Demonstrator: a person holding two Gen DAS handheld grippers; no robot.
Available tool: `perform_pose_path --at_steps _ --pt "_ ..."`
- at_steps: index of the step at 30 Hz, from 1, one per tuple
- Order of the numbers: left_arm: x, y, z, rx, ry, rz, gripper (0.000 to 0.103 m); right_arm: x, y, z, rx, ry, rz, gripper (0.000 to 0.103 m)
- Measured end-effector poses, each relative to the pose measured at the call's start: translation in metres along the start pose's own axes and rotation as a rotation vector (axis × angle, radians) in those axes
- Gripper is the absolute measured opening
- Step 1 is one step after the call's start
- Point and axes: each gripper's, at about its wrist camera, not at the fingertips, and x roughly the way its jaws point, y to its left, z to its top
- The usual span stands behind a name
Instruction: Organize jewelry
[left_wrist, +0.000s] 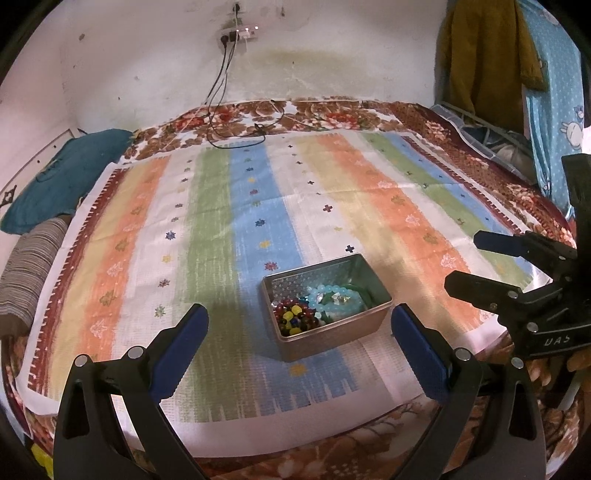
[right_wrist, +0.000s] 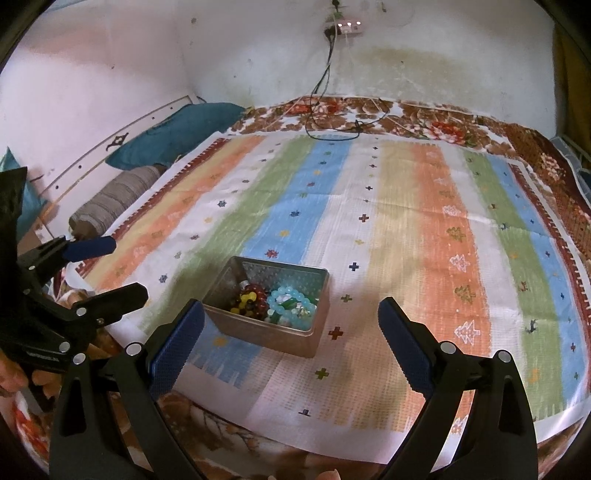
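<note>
A rectangular metal tin (left_wrist: 373, 317) stands open on the striped cloth (left_wrist: 258, 206). Inside lie a red, yellow and dark bead bracelet (left_wrist: 295, 317), a pale blue bead bracelet (left_wrist: 338, 301) and a green one (left_wrist: 360, 290). The tin also shows in the right wrist view (right_wrist: 280, 338), with the same bracelets (right_wrist: 251, 299) inside. My left gripper (left_wrist: 299, 321) is open and empty, held just in front of the tin. My right gripper (right_wrist: 291, 314) is open and empty, right of the tin; it shows in the left wrist view (left_wrist: 467, 258).
The cloth covers a bed with a floral blanket (left_wrist: 295, 114). A teal pillow (left_wrist: 62, 177) and a striped bolster (left_wrist: 29, 266) lie at the left. Charger cables (left_wrist: 236, 129) trail from a wall socket. Clothes (left_wrist: 487, 62) hang at the right.
</note>
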Motion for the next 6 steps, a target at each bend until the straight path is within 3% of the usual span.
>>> perform_pose_path --at_steps 6 --pt "0.0003 0.0025 -0.0005 -0.007 0.003 -0.001 0.097 -0.0007 0.0001 0.0004 0.004 -0.003 -0.009 0.096"
